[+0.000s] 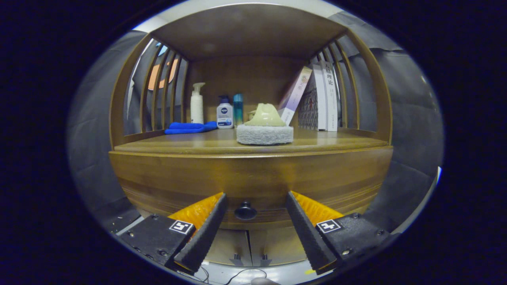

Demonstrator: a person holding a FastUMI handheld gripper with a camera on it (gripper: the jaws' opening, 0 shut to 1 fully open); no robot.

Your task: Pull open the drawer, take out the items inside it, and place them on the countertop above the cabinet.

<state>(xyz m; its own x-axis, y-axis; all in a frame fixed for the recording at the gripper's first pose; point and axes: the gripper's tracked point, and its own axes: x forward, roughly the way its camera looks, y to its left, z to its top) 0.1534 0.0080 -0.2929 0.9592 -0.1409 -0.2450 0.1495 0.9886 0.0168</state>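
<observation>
Gripper (255, 198): fingers spread wide, holding nothing; the knob sits between them.
Drawer (249, 180): closed, dark round knob (245, 211) in the front.
Countertop (190, 143): wooden; a scrub pad with handle (265, 126) near the front edge.
Behind: blue cloth (190, 127), pump bottles (197, 103), leaning books (317, 97).
Room: slatted cabinet sides, grey cloth walls.

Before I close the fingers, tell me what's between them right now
The drawer's dark round knob sits between the open hand-held gripper's fingers in the gripper view, untouched by either finger; behind it is the closed drawer front.
</observation>
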